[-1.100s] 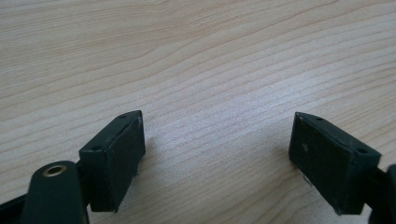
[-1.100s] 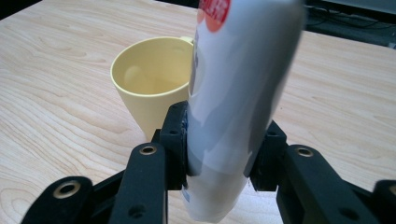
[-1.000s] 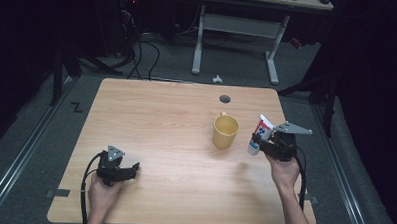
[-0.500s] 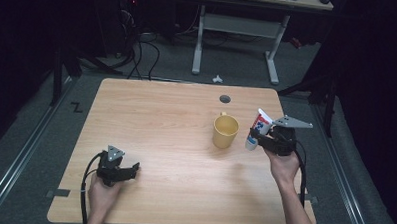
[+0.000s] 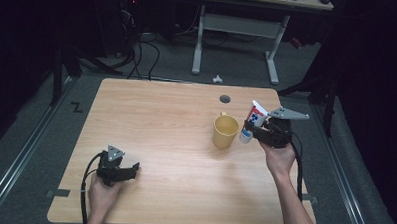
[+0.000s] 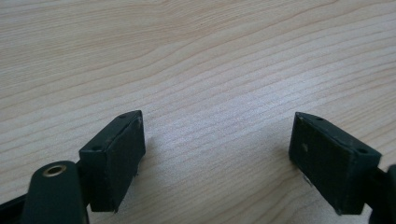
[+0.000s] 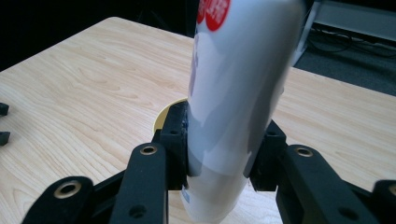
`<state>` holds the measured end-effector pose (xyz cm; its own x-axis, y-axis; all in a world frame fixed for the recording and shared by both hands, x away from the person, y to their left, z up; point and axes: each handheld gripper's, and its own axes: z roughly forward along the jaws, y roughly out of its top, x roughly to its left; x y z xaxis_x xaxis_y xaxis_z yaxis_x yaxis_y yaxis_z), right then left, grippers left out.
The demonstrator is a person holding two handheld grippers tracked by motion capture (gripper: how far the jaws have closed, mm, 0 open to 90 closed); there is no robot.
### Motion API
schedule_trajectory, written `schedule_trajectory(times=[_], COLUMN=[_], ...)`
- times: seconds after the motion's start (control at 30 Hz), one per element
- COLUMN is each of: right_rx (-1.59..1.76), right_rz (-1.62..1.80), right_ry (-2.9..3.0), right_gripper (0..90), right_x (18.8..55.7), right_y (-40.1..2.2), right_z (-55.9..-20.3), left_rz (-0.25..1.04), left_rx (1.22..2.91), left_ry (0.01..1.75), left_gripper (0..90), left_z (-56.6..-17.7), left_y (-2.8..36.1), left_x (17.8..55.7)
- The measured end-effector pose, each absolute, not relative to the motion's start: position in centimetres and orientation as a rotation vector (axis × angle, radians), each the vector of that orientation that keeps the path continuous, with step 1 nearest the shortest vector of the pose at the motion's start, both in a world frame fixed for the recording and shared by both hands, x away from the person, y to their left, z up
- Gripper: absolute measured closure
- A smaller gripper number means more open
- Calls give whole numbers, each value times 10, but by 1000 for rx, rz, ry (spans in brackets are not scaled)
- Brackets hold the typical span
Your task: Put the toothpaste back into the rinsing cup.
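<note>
Left tool (image 5: 130, 168) rests low, jaws wide apart; right tool (image 5: 248, 128) raised, jaws clamped.

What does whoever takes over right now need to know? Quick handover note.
Right gripper: shut on the toothpaste tube, held off the table, cap end down, just right of the yellow mug.
Left gripper: open, nothing between its jaws, low over the table near the front left corner.
Done: tube picked up and brought beside the mug.
Left, as it looks: probably carry the tube over the mug's opening, lower it in and release. The mug stands upright and apart from the tube, handle toward the far edge.
</note>
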<state>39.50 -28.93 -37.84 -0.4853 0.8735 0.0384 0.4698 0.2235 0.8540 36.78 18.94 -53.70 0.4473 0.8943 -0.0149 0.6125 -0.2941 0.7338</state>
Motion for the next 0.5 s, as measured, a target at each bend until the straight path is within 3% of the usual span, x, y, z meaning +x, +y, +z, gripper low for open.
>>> schedule_trajectory(times=[0.5], right_rx=[1219], right_rz=[1190], right_ry=[2055], right_gripper=[647], right_x=[410], right_y=[-280], right_z=[-370], left_rz=[531], left_rx=[2022], left_ry=[1257], left_gripper=[189], left_z=[-537], left_y=[189], left_x=[368])
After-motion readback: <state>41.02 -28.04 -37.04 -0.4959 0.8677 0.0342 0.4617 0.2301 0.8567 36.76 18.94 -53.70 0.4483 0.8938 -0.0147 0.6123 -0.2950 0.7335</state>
